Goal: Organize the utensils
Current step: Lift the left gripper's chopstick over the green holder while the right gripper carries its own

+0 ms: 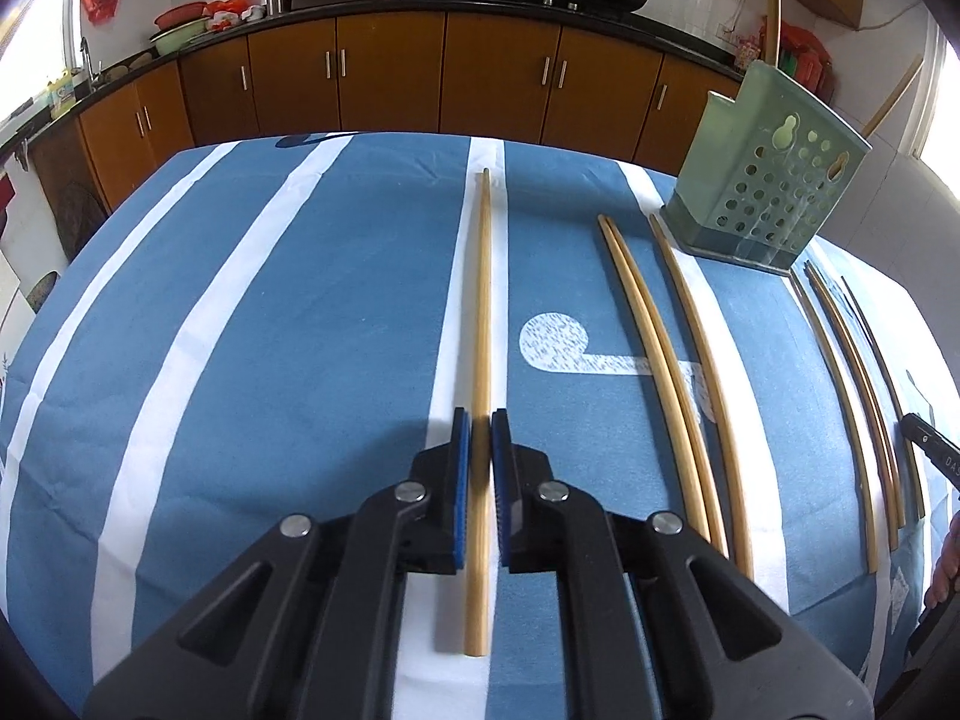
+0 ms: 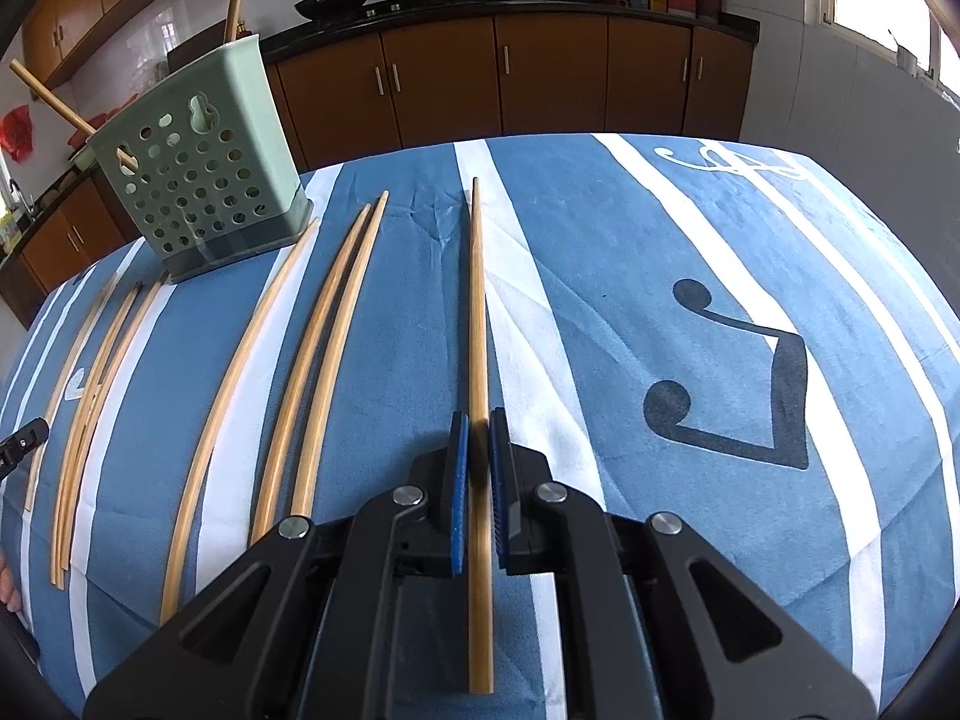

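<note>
Early days on this one, I'd say: the green holder (image 1: pixel 774 204) stands at the far side of the striped tablecloth (image 1: pixel 300 330) with only a couple of chopsticks poking out of it, one through a side hole (image 2: pixel 54 99), while most of the set lies flat on the cloth. Between the two grippers I count a pair (image 1: pixel 654 372), a single (image 1: pixel 702 372) beside it, and a few more (image 1: pixel 864 408) further right. The left gripper (image 1: pixel 480 462) has its jaws pinched narrow on a chopstick (image 1: pixel 482 312), which runs straight away from it. The right gripper (image 2: pixel 479 462) does the same with its own chopstick (image 2: pixel 478 312). Both point steeply down at the table, stick ends resting on the cloth, so neither looks lifted yet. All still need to go in.
</note>
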